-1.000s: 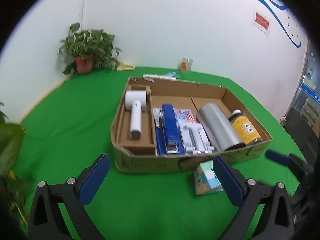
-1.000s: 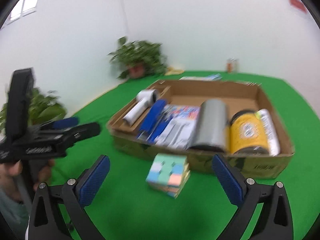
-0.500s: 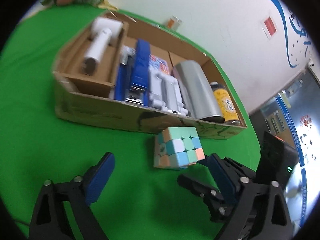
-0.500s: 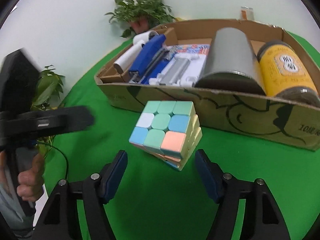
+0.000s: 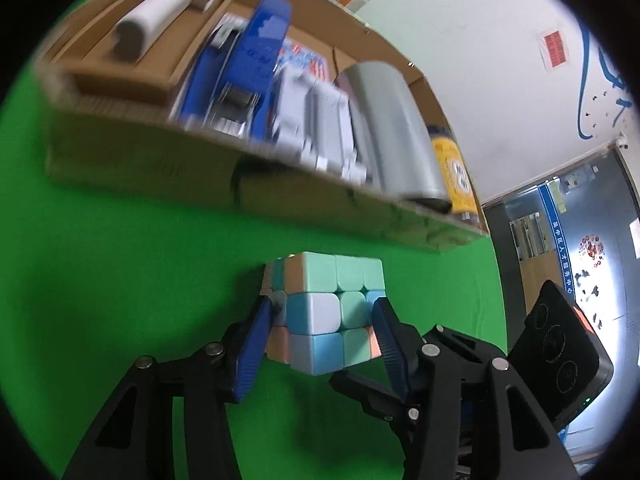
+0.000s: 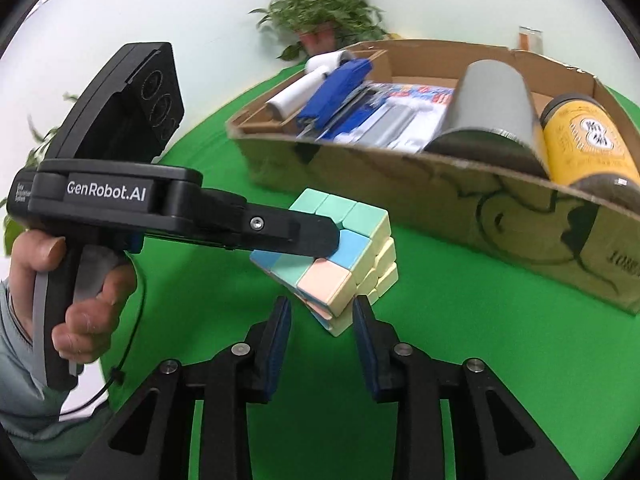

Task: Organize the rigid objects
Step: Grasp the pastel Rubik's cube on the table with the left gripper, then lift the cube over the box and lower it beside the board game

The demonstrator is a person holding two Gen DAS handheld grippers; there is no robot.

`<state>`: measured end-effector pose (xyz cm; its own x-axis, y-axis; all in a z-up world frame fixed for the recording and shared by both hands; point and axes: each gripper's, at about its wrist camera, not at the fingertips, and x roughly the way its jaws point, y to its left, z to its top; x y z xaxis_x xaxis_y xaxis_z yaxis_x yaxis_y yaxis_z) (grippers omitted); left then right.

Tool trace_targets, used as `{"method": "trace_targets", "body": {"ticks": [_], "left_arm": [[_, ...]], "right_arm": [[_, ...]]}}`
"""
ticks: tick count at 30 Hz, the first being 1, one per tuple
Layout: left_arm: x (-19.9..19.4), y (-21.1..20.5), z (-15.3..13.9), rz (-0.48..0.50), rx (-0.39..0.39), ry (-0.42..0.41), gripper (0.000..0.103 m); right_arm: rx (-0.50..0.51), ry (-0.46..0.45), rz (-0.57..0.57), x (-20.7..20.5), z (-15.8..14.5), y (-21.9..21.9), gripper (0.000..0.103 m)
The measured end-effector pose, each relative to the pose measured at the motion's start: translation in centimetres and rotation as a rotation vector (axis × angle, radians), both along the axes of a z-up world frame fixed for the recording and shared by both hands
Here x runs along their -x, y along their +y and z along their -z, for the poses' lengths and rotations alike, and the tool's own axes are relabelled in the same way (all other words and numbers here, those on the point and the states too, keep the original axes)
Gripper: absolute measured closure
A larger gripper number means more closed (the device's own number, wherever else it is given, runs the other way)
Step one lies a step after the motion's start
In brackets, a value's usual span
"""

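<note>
A pastel puzzle cube (image 5: 340,280) sits tilted on the green cloth in front of the cardboard box (image 5: 140,168). My left gripper (image 5: 320,328) has its jaws closing on the cube, and both blue pads touch its sides. In the right wrist view its black finger lies across the top of the cube (image 6: 352,220). My right gripper (image 6: 322,308) points at the cube's lower corner. Its jaws are closing with that corner between the tips, and the left pad stands clear of it.
The box (image 6: 440,200) holds a white roller (image 5: 160,12), a blue stapler (image 5: 256,52), a grey cylinder (image 5: 392,120) and a yellow jar (image 5: 456,168). A potted plant (image 6: 320,8) stands by the wall. A person's hand (image 6: 92,292) holds the left gripper's handle.
Both grippers have dropped toward the cube and narrowed their jaws. The left pads now bracket the cube, and the right tips have come up to its near corner.
</note>
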<state>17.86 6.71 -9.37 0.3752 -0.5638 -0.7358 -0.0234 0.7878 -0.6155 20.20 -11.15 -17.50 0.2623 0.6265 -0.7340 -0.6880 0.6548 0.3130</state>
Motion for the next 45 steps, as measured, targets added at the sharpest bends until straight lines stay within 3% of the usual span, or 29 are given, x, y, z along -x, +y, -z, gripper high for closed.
{"method": "trace_targets", "body": {"ticks": [4, 8, 11, 14, 19, 29, 45], "left_arm": [[2.2, -0.1, 0.3, 0.007, 0.014, 0.036, 0.053], [2.0, 0.6, 0.9, -0.004, 0.045, 0.069, 0.048], [1.2, 0.7, 1.1, 0.008, 0.051, 0.072, 0.044], [1.3, 1.3, 1.6, 0.015, 0.091, 0.078, 0.044], [1.7, 0.5, 0.7, 0.025, 0.043, 0.039, 0.05], [3.2, -0.3, -4.3, 0.03, -0.065, -0.1, 0.054], [0.7, 0.7, -13.3, 0.037, -0.084, -0.311, 0.054]], "right_arm": [[-0.006, 0.04, -0.035, 1.8, 0.0, -1.0, 0.07], [0.078, 0.005, -0.057, 1.9, 0.1, -0.8, 0.07], [0.14, 0.046, -0.07, 1.1, 1.1, 0.2, 0.07], [0.162, 0.012, -0.059, 1.4, 1.1, 0.7, 0.065], [0.188, -0.039, -0.035, 2.0, 1.0, 1.1, 0.067], [0.204, -0.146, -0.042, 3.2, -2.2, 1.9, 0.068], [0.162, -0.357, -0.016, 1.8, -11.7, 3.0, 0.069]]}}
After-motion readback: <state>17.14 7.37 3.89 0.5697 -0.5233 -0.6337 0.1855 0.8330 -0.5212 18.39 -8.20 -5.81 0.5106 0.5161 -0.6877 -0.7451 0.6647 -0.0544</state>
